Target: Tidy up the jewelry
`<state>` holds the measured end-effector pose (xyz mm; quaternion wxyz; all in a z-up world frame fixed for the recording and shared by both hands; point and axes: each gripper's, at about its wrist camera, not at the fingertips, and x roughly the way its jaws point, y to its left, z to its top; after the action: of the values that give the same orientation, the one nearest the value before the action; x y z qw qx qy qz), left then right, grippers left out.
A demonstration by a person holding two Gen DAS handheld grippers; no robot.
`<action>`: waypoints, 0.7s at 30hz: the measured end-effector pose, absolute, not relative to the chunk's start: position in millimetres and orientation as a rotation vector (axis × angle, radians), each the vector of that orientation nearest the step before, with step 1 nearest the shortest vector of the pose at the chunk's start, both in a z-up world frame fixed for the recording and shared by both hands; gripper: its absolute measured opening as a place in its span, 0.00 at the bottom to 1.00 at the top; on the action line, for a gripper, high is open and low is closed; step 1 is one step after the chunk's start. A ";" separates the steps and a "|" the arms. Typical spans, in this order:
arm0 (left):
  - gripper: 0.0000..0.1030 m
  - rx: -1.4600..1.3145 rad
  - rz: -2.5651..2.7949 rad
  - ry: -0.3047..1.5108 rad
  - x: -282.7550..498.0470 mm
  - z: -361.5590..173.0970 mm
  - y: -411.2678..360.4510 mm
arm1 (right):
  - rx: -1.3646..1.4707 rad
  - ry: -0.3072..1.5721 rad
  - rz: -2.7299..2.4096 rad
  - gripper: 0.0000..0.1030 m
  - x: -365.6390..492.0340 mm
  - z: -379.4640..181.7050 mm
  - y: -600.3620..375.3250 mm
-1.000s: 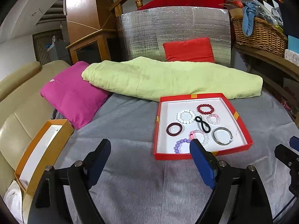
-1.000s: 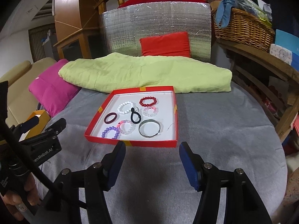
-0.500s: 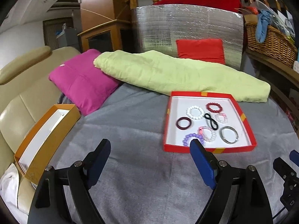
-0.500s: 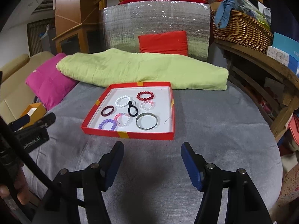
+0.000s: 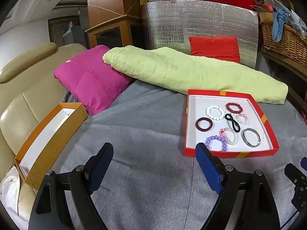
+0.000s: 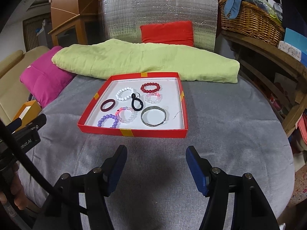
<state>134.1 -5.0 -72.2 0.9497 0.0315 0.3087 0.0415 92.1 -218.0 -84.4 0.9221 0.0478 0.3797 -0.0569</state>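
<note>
A red tray (image 6: 134, 133) with a white floor lies on the grey cover; it also shows in the left wrist view (image 5: 228, 153). It holds several bracelets: white beads (image 6: 124, 94), red beads (image 6: 150, 87), purple beads (image 6: 107, 121), a dark ring (image 6: 107, 105), a metal bangle (image 6: 153, 116) and a black hair tie (image 6: 137, 102). An open orange box (image 5: 48, 140) with a white lining sits at the left. My left gripper (image 5: 153, 162) is open and empty, left of the tray. My right gripper (image 6: 156, 160) is open and empty, just before the tray's front edge.
A green folded blanket (image 6: 145, 63) lies behind the tray. A pink cushion (image 5: 92, 78) sits at the left, by a beige sofa (image 5: 23, 99). A silver foil panel (image 6: 157, 15) with a red cushion (image 6: 167, 32) stands at the back. A wicker basket (image 6: 251, 23) sits on a wooden shelf at right.
My left gripper has swung left, so the orange box and pink cushion show more and the tray sits further right. My right gripper has moved closer to the tray. Both stay open.
</note>
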 end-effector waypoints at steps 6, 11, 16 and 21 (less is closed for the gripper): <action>0.86 0.058 0.086 0.635 137.9 -75.4 -2.4 | 0.103 0.784 -0.132 0.65 96.0 -88.2 -217.7; 0.87 0.045 0.075 0.628 136.6 -73.9 -1.3 | 0.105 0.792 -0.126 0.66 96.7 -90.5 -218.1; 0.87 0.049 0.065 0.632 135.7 -73.4 -2.0 | 0.097 0.792 -0.128 0.66 95.5 -91.9 -218.0; 0.87 0.066 0.066 0.623 134.8 -73.1 -3.0 | 0.110 0.801 -0.127 0.66 95.7 -95.0 -218.8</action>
<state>134.8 -3.0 -73.1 0.9508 0.0325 0.3065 0.0324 95.7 -218.8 -95.0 0.9174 0.0537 0.3894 -0.0616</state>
